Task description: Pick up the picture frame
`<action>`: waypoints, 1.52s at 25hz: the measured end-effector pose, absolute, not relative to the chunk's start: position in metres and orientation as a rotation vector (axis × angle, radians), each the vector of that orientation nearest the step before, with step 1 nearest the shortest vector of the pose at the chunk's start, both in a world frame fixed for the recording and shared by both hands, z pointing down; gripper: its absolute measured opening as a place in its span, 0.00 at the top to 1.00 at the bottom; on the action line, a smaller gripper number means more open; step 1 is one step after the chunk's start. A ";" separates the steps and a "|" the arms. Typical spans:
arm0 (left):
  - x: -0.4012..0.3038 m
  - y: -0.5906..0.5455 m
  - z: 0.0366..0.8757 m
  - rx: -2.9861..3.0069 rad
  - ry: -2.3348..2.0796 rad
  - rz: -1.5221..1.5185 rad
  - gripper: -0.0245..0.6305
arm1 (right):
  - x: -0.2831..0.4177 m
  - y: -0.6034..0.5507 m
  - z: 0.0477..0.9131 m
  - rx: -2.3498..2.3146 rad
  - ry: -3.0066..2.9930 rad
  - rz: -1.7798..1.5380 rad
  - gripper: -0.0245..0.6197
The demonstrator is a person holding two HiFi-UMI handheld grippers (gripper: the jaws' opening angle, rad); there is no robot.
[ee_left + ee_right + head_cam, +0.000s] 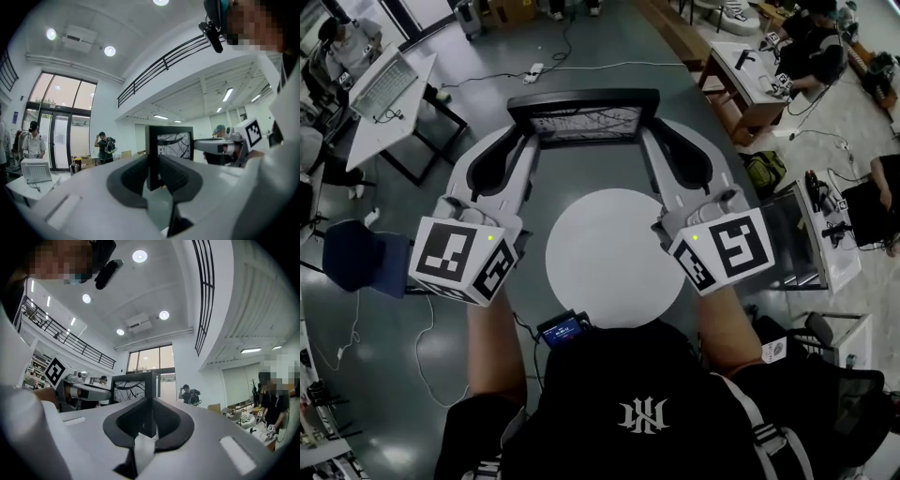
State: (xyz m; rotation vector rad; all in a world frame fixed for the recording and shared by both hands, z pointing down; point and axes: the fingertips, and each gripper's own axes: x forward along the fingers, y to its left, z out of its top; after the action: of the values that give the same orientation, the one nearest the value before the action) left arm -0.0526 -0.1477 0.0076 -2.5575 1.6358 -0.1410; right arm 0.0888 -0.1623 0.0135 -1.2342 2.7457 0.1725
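Head view: left gripper (523, 139) and right gripper (651, 139) carry the black picture frame (586, 120) between them in the air, past the far rim of the round white table (605, 267). Only the gripper views show each jaw pair narrow, pads clamped on a side bar, and the black-and-white branch print. The white emblem (642, 414) on the person's cap is illegible.

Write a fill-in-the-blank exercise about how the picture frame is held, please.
1. The picture frame is gripped by ____ grippers.
2. In the head view, the left gripper is shut on the frame's ____ edge, the right gripper on the other.
3. Below the frame in that view is a round ____ table.
4. The frame's border is ____.
Missing words: two; left; white; black.
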 end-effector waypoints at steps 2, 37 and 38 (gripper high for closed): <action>-0.048 -0.139 -0.007 -2.544 1.613 -0.128 0.85 | 0.094 -0.155 -0.002 -1.237 2.710 0.206 0.91; 0.022 -0.136 -0.071 -2.464 1.498 -0.066 0.85 | 0.166 -0.146 -0.069 -1.198 2.522 0.342 0.92; 0.024 -0.138 -0.071 -2.460 1.503 -0.068 0.85 | 0.168 -0.149 -0.069 -1.192 2.523 0.341 0.92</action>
State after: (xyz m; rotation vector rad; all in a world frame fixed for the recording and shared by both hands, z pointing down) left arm 0.0236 -0.1382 -0.0709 -2.4600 1.5029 -0.0680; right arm 0.1683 -0.1487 -0.0693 -1.1925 2.5227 0.3413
